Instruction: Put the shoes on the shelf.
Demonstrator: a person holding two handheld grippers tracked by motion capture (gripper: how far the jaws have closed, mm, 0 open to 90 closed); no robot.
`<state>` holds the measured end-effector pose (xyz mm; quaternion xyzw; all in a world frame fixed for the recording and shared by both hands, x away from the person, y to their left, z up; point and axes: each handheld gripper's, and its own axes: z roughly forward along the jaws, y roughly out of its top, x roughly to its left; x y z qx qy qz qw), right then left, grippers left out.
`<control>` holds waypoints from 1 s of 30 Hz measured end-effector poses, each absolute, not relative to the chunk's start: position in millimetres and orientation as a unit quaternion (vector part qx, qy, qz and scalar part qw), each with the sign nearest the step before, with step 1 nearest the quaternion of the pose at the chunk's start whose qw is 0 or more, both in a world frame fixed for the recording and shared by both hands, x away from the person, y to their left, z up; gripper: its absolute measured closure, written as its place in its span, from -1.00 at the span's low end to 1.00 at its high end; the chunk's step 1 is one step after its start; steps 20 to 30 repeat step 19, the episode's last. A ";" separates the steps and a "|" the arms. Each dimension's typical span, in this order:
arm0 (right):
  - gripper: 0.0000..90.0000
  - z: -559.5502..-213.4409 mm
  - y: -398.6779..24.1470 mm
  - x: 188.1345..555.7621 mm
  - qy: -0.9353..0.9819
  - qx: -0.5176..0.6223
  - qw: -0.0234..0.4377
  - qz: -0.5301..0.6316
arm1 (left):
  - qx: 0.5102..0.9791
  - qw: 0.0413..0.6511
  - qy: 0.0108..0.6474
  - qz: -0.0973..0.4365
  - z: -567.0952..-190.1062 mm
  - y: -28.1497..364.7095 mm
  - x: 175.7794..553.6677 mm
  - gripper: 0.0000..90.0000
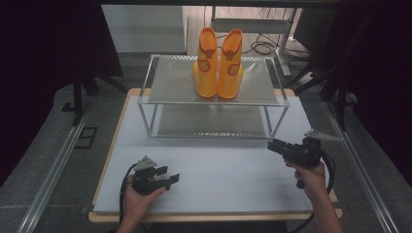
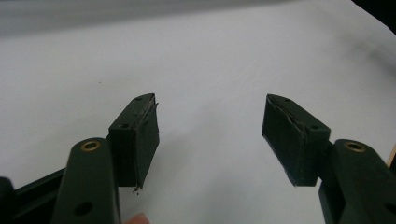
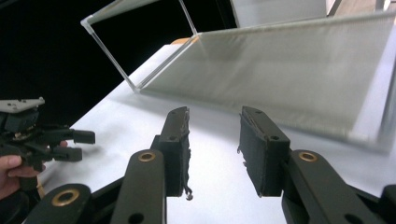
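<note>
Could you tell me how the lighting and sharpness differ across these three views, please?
High view: dim, dark surroundings, the orange boots the brightest thing, soft throughout. Left gripper view: the white table nearly washes out, its far edge blurred, while the left tongs look sharp. Right gripper view: the shelf rack is smeared, the right tongs crisper.

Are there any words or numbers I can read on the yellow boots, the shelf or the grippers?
None: no words or numbers can be read.
Yellow boots: orange patches, no letters that show.
Metal shelf rack: plain.
Left gripper and right gripper: black, unmarked.
</note>
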<state>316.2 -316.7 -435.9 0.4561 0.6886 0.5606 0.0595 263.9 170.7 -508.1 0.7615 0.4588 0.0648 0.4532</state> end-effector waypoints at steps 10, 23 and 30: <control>0.36 -455.5 -318.6 313.4 0.689 0.461 0.059 0.556 | 0.762 0.453 0.459 0.064 -508.3 169.8 264.2 -0.19; 0.22 -458.1 -315.7 310.1 0.698 0.456 0.070 0.547 | 0.769 0.451 0.448 0.063 -509.2 168.0 263.8 -0.20; 0.22 -458.1 -315.7 310.1 0.698 0.456 0.070 0.547 | 0.769 0.451 0.448 0.063 -509.2 168.0 263.8 -0.20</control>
